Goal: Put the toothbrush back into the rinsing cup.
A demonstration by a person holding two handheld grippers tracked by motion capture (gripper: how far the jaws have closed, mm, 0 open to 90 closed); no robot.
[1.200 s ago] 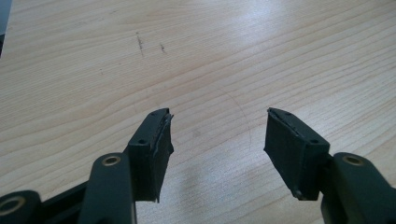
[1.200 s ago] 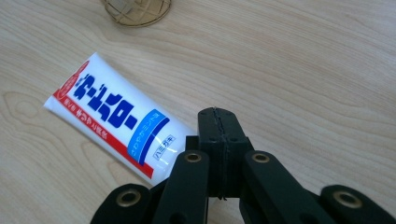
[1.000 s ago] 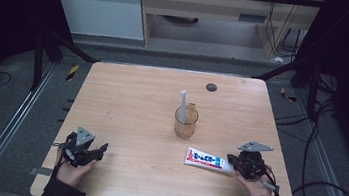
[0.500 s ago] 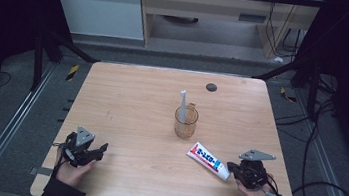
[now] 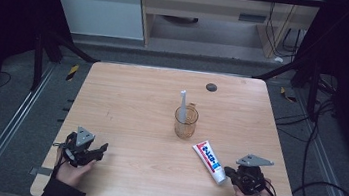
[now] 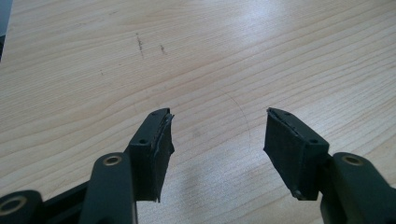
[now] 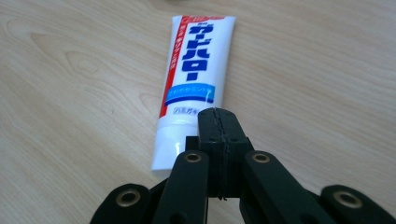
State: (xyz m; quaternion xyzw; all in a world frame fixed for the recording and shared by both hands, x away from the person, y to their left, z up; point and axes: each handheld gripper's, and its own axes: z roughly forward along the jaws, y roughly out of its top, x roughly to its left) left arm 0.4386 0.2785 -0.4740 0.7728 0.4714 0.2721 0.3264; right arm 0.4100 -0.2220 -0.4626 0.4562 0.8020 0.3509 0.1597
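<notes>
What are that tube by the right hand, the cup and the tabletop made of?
The toothpaste tube looks like soft glossy plastic: smooth white skin with printed red and blue panels. The cup seems clear amber-tinted glass or plastic; the toothbrush inside shows through its wall. The table looks like pale wood or wood-grain laminate, matte with visible grain lines.

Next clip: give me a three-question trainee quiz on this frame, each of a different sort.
1. True or false: the left gripper has its jaws apart over bare wood.
2. What stands in the glass cup? A) spoon B) toothbrush C) straw
3. Fill in: the right gripper's closed jaws sit at the cap end of the ____.

Key: 1 true. 2 B, the toothbrush. 3 toothpaste tube, lying flat on the table.
</notes>
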